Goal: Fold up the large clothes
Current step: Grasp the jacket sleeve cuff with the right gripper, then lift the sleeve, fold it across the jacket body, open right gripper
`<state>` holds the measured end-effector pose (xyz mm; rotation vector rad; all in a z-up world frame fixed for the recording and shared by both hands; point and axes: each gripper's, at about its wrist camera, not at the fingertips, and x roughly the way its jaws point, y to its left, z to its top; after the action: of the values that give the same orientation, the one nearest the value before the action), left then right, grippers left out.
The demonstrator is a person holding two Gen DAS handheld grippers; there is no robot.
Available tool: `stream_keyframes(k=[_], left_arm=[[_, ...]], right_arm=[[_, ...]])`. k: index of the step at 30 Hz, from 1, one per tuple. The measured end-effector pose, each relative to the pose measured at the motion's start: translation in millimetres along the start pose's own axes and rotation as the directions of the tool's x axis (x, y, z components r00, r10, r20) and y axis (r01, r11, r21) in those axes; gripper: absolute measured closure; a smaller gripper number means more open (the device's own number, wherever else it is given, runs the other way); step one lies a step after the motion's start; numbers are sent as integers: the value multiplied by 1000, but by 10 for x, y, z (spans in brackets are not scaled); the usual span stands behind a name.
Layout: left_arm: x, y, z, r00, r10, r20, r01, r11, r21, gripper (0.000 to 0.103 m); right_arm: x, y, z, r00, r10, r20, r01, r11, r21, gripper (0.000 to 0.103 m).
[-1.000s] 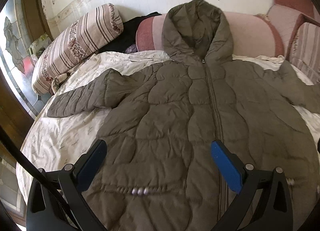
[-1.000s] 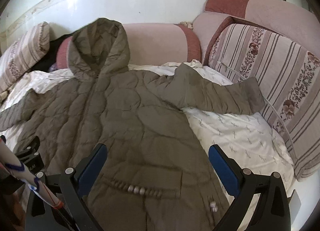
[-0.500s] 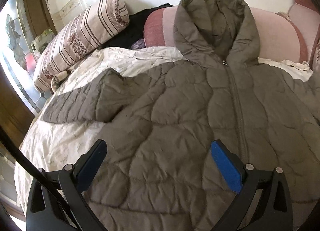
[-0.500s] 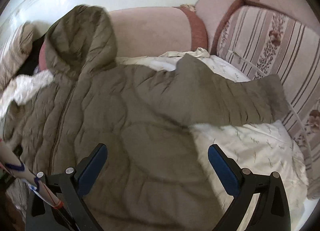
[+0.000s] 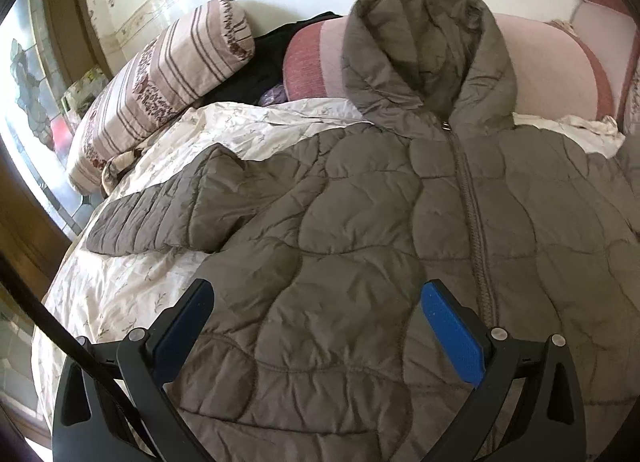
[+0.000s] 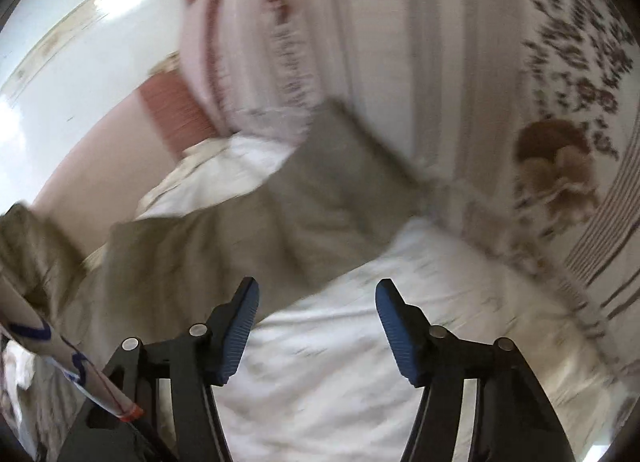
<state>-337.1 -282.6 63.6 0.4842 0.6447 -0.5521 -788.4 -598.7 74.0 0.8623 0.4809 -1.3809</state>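
The fold had not begun — this looked like the reach for a sleeve. The quilted jacket (image 5: 400,230) lay zipped and spread flat on the bed sheet (image 5: 132,282), hood against the pink cushion (image 5: 548,74). The left gripper (image 5: 316,326) hung released over its chest, holding nothing. The right gripper (image 6: 316,318), jaws also apart (view blurred), hovered just short of the right sleeve (image 6: 280,198); next it would likely need to close on the cuff.

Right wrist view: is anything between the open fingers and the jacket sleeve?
Nothing visible. Only bare white floral bedsheet lies between the right gripper and the grey-olive quilted jacket's sleeve, though the image is blurred.
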Motion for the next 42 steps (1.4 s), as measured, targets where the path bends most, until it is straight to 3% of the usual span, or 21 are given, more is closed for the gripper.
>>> stream_keyframes(k=[6, 12, 15, 20, 23, 25, 30, 34, 42], left_arm=[[16, -54, -25, 1000, -27, -11, 28, 1000, 14, 0], [81, -35, -34, 998, -51, -41, 51, 999, 9, 0], [111, -53, -38, 998, -48, -45, 49, 999, 19, 0], [155, -108, -48, 998, -44, -51, 46, 998, 37, 0], [160, -130, -49, 998, -43, -50, 45, 998, 43, 0], [160, -133, -53, 998, -42, -50, 44, 998, 46, 0], [146, -135, -56, 998, -46, -47, 48, 998, 44, 0], [85, -99, -56, 998, -53, -36, 55, 998, 42, 0], [2, 20, -9, 998, -61, -17, 61, 998, 13, 0]], right_arm=[[171, -288, 213, 1000, -18, 19, 17, 999, 39, 54], [422, -459, 336, 998, -61, 6, 60, 995, 75, 56], [557, -558, 366, 999, -40, -13, 41, 993, 108, 64], [591, -481, 409, 999, -16, 29, 14, 998, 69, 71], [624, -366, 433, 998, -19, 52, 18, 1000, 24, 85], [603, -301, 435, 998, -25, 58, 24, 1000, 8, 89], [292, -104, 474, 994, -28, 109, 32, 999, -32, 90], [-170, 202, 550, 984, 22, 175, -11, 998, -66, 91], [-1157, 823, 502, 935, 232, 269, -205, 971, -124, 91]])
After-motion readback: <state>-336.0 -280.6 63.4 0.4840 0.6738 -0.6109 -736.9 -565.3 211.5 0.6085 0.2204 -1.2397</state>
